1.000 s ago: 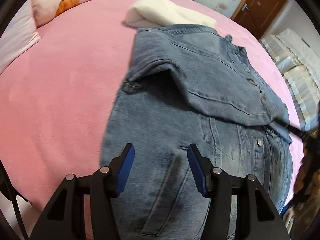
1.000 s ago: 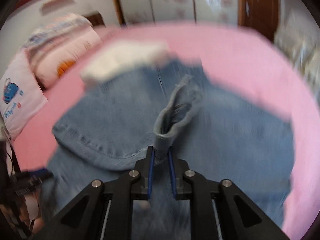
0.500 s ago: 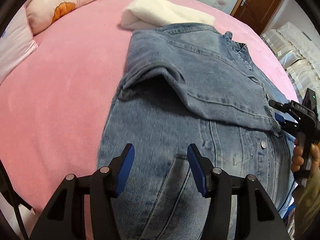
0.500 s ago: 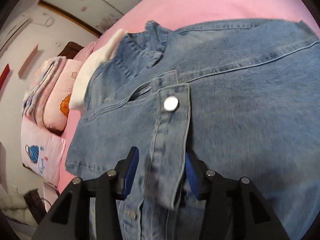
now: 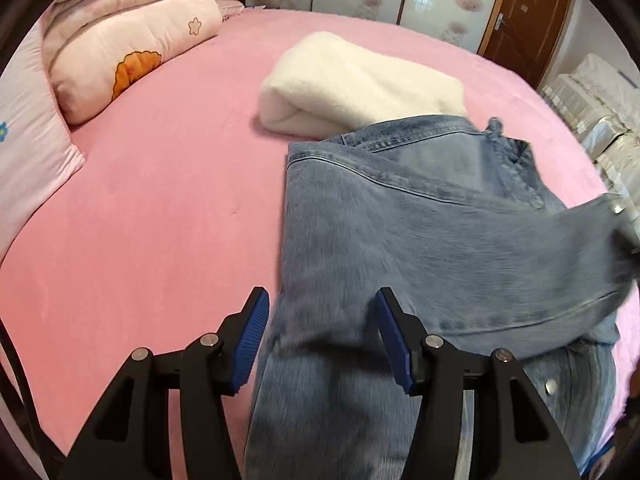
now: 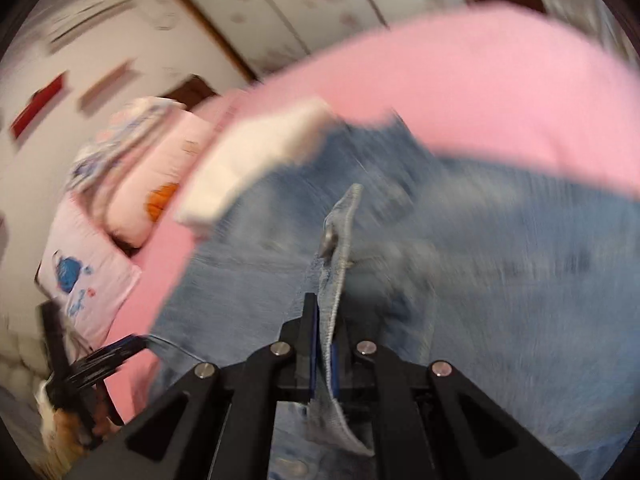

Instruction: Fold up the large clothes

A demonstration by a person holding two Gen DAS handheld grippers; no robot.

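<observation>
Pink plush bedding covers the wide bed [image 5: 168, 208], and on it lies the faded blue denim jacket [image 5: 400, 240], just in front of the folded cream fleece blanket [image 5: 360, 84], which its collar end touches. I judge the folding to be in its early part: one sleeve is already laid across the body of the jacket, but the body itself is not yet folded in half and the front with its metal buttons is exposed at the near end. The long axis of the jacket runs from the cream blanket toward the near edge of the bed, with the collar pointing to the blanket and the hem pointing to the person. The right gripper [image 6: 323, 354] is clenched on the buttoned cuff [image 6: 338, 240] of the sleeve, which stands up between its blue pads; its jaws have just closed on this cloth. The left gripper [image 5: 320, 340] is released, its pads apart above the near part of the jacket, holding nothing.
</observation>
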